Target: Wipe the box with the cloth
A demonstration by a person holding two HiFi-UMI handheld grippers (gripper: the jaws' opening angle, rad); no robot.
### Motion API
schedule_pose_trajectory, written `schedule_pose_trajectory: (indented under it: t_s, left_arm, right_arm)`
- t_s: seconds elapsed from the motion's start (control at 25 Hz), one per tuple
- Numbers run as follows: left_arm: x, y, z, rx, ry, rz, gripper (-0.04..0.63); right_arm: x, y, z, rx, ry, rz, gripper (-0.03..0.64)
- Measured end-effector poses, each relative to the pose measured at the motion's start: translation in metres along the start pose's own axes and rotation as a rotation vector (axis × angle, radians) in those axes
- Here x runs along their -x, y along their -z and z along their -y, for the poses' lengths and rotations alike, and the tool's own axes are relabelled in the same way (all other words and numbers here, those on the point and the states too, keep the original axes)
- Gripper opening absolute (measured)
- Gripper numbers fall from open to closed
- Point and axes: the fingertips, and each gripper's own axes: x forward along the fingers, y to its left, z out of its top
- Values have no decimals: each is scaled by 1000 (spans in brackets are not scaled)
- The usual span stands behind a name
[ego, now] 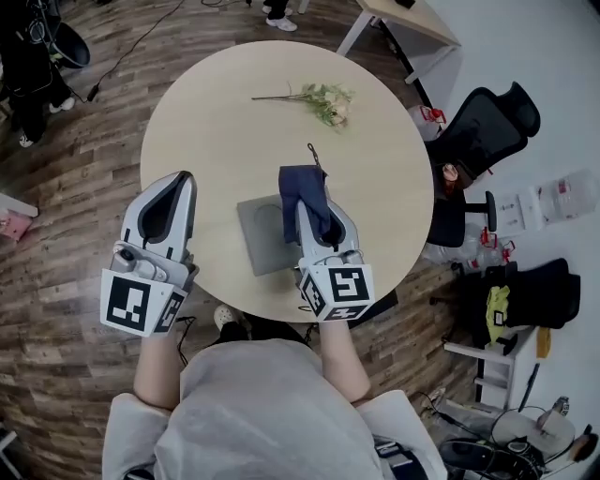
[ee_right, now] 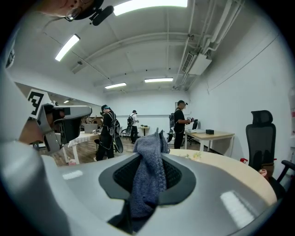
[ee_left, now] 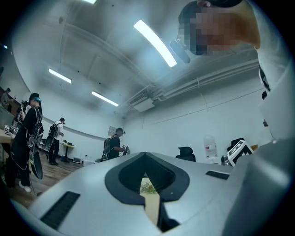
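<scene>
A flat grey box [ego: 257, 240] lies on the round wooden table [ego: 216, 122], close to its near edge. My right gripper [ego: 306, 202] hovers over the box's right part and is shut on a dark blue cloth [ego: 305, 187], which bunches up over the jaw tips. The right gripper view shows the cloth [ee_right: 147, 177] pinched between the jaws and hanging down the middle. At the table's left edge, left of the box, my left gripper [ego: 181, 180] is shut and holds nothing. The left gripper [ee_left: 146, 155] shows only a thin slit between its jaws.
An artificial flower sprig [ego: 323, 101] lies at the far side of the table. A black office chair [ego: 483, 131] and clutter stand to the right, and a desk [ego: 412, 23] is at the far right. Several people stand in the room beyond.
</scene>
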Motion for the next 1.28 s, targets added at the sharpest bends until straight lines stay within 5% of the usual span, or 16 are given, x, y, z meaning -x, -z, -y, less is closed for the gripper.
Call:
schedule_pose_trajectory:
  t_s: [0.64,1.12,1.28]
  left_arm:
    - [19,37,-14,11,-183,-98,8]
    - [47,44,-18,11,-277,-131,8]
    - [50,45,-16,11,-289,-135,8]
  right_arm:
    - [-67,136,-38,-21,-219,-396,106]
    - [-78,177,-48,36,-229,-507,176]
    - [-79,194,-55,116,-251,-574,146]
